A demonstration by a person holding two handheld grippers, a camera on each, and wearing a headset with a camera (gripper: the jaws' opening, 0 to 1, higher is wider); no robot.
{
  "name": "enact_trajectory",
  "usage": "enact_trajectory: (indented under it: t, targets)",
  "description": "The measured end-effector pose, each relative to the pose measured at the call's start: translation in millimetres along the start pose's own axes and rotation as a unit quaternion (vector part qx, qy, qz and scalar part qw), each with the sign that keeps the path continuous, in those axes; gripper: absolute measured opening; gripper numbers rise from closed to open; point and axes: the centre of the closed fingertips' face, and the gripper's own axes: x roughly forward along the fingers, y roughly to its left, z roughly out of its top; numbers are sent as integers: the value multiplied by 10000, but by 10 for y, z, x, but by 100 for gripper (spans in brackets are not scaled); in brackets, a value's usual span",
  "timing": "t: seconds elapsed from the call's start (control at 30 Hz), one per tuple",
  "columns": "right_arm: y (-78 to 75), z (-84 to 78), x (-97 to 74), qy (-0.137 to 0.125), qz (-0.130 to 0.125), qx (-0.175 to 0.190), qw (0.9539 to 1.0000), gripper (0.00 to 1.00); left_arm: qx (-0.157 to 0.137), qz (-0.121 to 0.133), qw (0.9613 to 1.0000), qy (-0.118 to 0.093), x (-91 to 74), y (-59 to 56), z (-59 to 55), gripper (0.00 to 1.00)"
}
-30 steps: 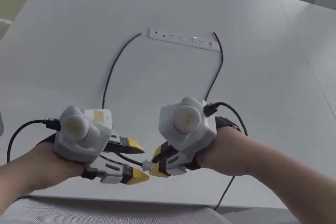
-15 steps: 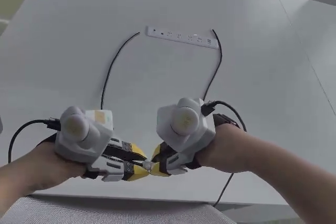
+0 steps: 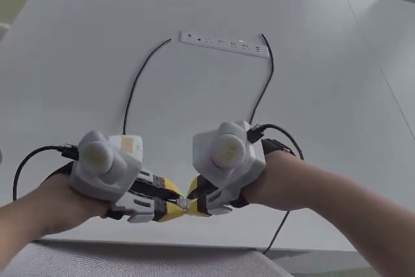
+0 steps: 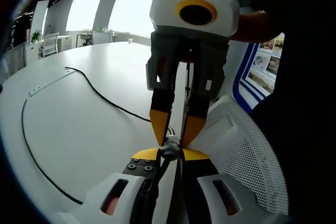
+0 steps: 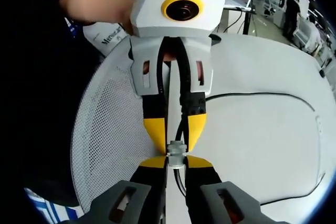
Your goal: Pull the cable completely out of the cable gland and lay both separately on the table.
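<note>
Nose to nose at the 6 o'clock edge of the table (image 3: 214, 4), set to draw apart.
Seemingly gripping the cable gland (image 3: 182, 204) from 3 o'clock with the right gripper (image 3: 194, 203), jaws nearly closed; pinching the cable (image 3: 133, 89) from 9 o'clock with the left gripper (image 3: 170, 202), likewise closed down. Aligned 9-to-3 along the gland's long axis; likely needing a straight pull toward 9.

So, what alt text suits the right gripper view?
The right gripper, from below, and the left gripper, from above, meet tip to tip on a small grey cable gland. A black cable runs between the upper jaws.
</note>
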Motion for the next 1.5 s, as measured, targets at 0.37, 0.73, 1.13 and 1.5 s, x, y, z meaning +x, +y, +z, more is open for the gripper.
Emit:
enact_trajectory:
  t: [0.37, 0.73, 1.13, 1.5]
  targets:
    - [-88, 32, -58, -248, 342, 287, 9987, 12, 150, 183, 9996, -140, -45, 26, 48, 15]
    - [-120, 61, -236, -611, 1402, 914, 9840, 24, 958, 355, 9946, 155, -76, -43, 88, 15]
    - [-14, 64, -186, -626, 2238, 1311, 9638, 18, 1353, 415, 9899, 101, -79, -69, 139, 15]
    - [-16, 73, -208, -812, 2755, 1636, 9438, 11, 1431, 465, 9885, 138, -55, -51, 182, 15]
